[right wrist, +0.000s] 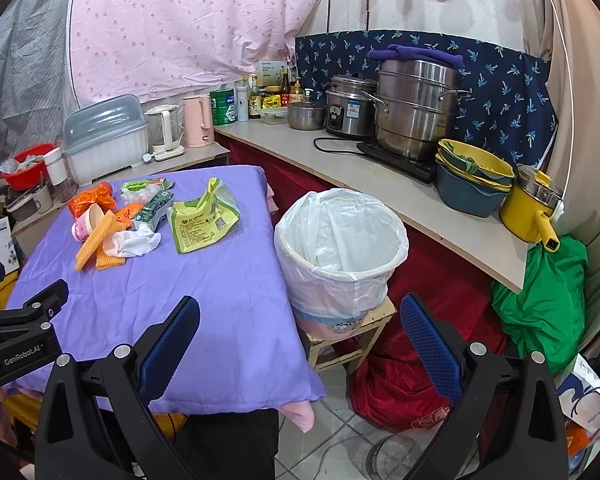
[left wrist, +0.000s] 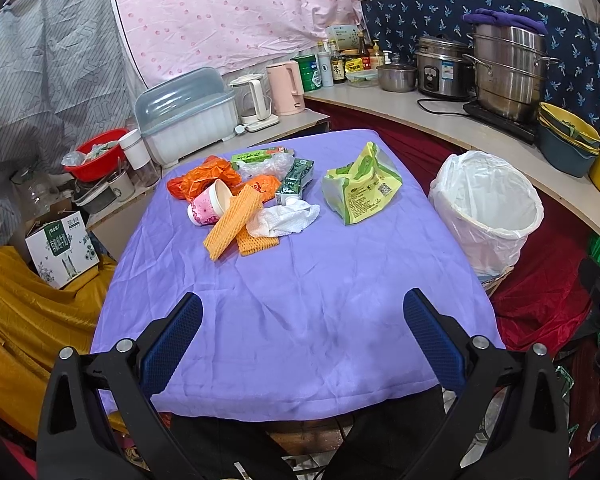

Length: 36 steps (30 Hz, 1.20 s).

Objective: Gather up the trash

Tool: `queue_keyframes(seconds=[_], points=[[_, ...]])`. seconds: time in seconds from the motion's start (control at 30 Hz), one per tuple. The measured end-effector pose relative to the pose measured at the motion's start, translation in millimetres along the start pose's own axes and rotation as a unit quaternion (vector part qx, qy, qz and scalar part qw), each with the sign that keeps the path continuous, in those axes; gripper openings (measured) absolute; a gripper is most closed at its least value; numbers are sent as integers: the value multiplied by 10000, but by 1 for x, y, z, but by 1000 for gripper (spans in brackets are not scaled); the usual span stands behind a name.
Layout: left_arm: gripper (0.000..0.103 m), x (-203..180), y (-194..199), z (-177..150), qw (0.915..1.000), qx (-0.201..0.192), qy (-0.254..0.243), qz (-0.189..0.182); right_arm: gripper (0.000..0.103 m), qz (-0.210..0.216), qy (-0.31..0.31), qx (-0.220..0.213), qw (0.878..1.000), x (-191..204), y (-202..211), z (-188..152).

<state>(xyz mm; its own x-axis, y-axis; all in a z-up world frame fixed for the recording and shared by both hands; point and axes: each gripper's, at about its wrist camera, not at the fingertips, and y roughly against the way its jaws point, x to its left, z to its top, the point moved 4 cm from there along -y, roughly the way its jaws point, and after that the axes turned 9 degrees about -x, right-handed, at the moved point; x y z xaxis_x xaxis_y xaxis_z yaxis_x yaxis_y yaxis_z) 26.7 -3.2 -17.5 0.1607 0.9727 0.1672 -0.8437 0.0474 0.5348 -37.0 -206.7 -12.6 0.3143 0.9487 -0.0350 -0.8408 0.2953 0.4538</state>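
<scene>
Low in the left wrist view, the left gripper (left wrist: 303,308) hangs over the near part of a counter draped in a purple cloth (left wrist: 300,300), its blue-padded fingers (left wrist: 180,332) spread wide with nothing between them. Likewise the right gripper (right wrist: 300,312) at the bottom of the right wrist view stands fully apart and empty, its left finger over the cloth's near right corner and its right finger over red fabric on the floor; the left gripper's black body shows at that frame's left edge. All the trash lies in a cluster toward the far side of the cloth, above centre-left in the left view. A pink paper cup (left wrist: 210,206) lies tipped on its side, mouth toward the right, resting against an orange plastic bag (left wrist: 204,176). Two orange foam nets (left wrist: 234,222) lean across each other just below the cup, one touching a crumpled white tissue (left wrist: 282,218) to their right. Behind the tissue sits a green carton (left wrist: 296,180), and farther back a clear wrapper with a green label (left wrist: 260,160). A yellow-green snack bag (left wrist: 362,186) lies apart from the pile, to its right. Off the cloth's right edge, a bin lined with a white bag (right wrist: 340,248) stands open on a small wooden stool (right wrist: 352,336), its liner holding nothing visible.
</scene>
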Motion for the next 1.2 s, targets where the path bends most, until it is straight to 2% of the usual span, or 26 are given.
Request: queue_keyframes(seconds=[0.67, 0.9, 1.2], points=[[96, -6, -13, 0, 10000, 31, 16, -50, 96, -45, -14, 47, 10000, -3, -10, -1], [96, -7, -10, -2, 9999, -70, 12, -83, 96, -34, -16, 43, 10000, -3, -11, -1], [96, -6, -20, -2, 9998, 29, 40, -182, 96, -84, -22, 6, 10000, 3, -21, -2]])
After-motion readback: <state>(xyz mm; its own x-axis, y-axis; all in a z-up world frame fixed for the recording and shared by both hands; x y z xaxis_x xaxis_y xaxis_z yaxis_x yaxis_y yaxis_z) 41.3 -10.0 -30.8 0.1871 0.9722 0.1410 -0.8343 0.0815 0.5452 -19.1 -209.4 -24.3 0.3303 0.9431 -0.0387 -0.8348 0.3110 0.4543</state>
